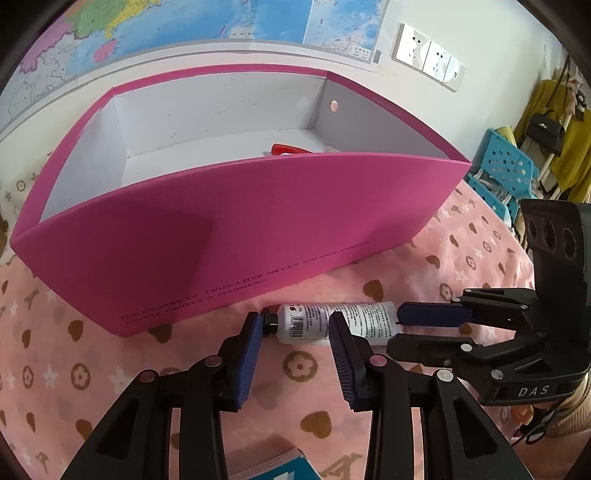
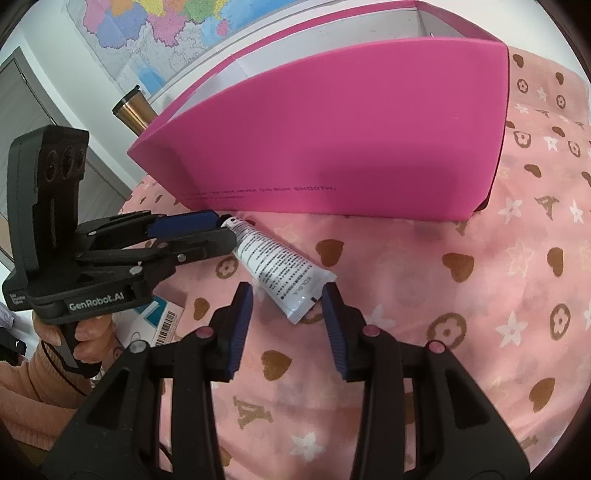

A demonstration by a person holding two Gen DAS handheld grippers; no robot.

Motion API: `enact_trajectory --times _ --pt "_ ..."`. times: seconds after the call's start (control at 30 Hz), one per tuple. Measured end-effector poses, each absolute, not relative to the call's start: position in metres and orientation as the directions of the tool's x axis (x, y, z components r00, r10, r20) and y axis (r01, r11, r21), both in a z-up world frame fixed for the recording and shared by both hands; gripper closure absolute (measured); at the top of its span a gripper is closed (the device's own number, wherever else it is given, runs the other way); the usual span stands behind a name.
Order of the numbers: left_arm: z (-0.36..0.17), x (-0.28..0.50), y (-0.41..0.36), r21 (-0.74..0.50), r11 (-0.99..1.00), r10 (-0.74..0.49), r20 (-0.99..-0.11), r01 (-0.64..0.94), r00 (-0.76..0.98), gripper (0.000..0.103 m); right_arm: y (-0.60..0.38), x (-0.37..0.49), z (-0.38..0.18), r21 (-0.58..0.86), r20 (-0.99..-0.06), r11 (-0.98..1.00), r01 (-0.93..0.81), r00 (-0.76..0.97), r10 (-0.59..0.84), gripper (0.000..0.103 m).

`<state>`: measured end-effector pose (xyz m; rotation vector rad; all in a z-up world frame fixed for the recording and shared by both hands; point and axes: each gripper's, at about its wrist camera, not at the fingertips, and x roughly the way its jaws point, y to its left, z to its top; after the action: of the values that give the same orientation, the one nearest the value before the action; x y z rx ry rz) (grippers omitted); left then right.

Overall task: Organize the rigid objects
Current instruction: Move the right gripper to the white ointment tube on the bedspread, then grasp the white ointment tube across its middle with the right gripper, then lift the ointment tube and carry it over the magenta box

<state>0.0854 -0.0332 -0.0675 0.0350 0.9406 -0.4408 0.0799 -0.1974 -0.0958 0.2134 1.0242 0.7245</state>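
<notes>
Pink patterned cloth (image 2: 480,277): tube (image 2: 275,267) lies along box (image 2: 332,129) front; my left gripper (image 1: 293,339) pinches cap end, right gripper (image 2: 288,302) straddles tail, unclamped.

We see a map (image 1: 155,33) on the white wall (image 1: 388,62), sockets (image 1: 428,55) beside it. Pink patterned cloth (image 2: 480,295) covers the surface. Blue perforated chair (image 1: 506,162), yellow clothes (image 1: 569,147) and a black bag (image 1: 546,129) at right. Grey door (image 2: 29,122) at left, daylight.
</notes>
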Motion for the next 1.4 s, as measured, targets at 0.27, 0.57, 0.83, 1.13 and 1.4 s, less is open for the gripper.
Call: enact_trajectory --times 0.27,0.57,0.83,1.13,1.4 --pt "-0.068 0.074 -0.033 -0.168 0.907 -0.36 -0.783 0.385 0.507 0.065 -0.205 0.078 -0.097 0.496 -0.695 0.748 -0.441 0.315 0.646 0.062" --pt "-0.068 0.063 -0.035 -0.176 0.9 -0.374 -0.782 0.399 0.499 0.065 -0.208 0.078 -0.097 0.496 -0.696 0.754 -0.43 0.322 0.642 0.062" --pt "-0.069 0.056 -0.035 -0.205 0.895 -0.396 -0.775 0.396 0.493 0.057 -0.203 0.077 -0.096 0.493 -0.696 0.753 -0.436 0.322 0.642 0.057" --pt "-0.07 0.052 -0.038 -0.218 0.894 -0.405 -0.77 0.393 0.494 0.057 -0.207 0.075 -0.094 0.508 -0.685 0.744 -0.435 0.319 0.655 0.053" --pt "-0.063 0.048 -0.04 -0.232 0.888 -0.423 -0.75 0.397 0.508 0.057 -0.214 0.07 -0.08 0.483 -0.674 0.748 -0.454 0.352 0.649 0.053"
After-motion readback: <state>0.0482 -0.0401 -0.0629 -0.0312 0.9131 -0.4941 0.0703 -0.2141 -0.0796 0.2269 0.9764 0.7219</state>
